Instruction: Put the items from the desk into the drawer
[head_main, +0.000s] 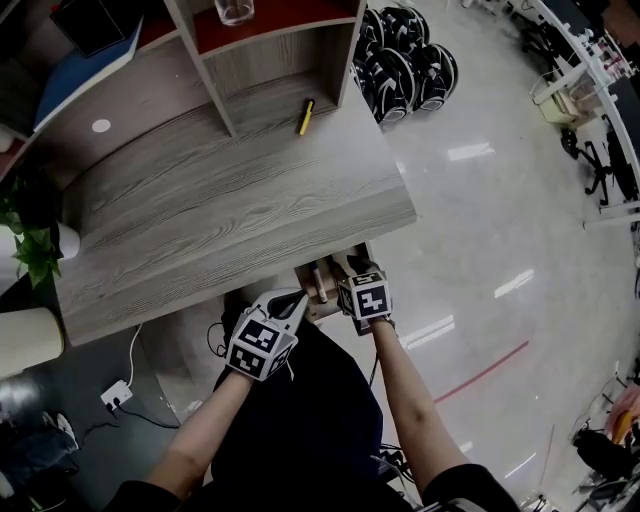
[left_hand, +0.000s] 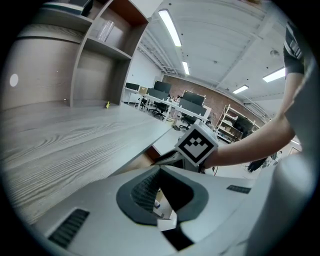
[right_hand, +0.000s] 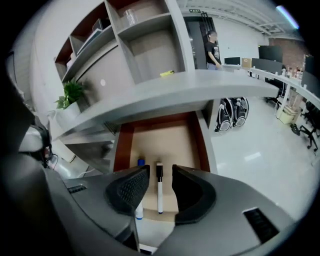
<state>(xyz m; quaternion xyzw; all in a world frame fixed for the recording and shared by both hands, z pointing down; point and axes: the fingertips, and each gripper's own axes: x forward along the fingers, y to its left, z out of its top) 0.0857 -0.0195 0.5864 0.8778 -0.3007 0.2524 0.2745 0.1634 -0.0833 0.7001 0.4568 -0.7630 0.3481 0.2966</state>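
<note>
The drawer stands pulled out under the desk's front edge. On its pale floor lie a white marker with a black cap and a blue-capped marker, side by side. My right gripper hangs open above them with nothing between its pads; it is at the drawer in the head view. My left gripper sits just left of it, fingertips together and holding nothing. A yellow marker lies in the desk's shelf cubby.
The grey wooden desk carries a shelf unit with a glass on top. A plant stands at the desk's left end. Black helmets lie on the glossy floor at the right. A person stands far off.
</note>
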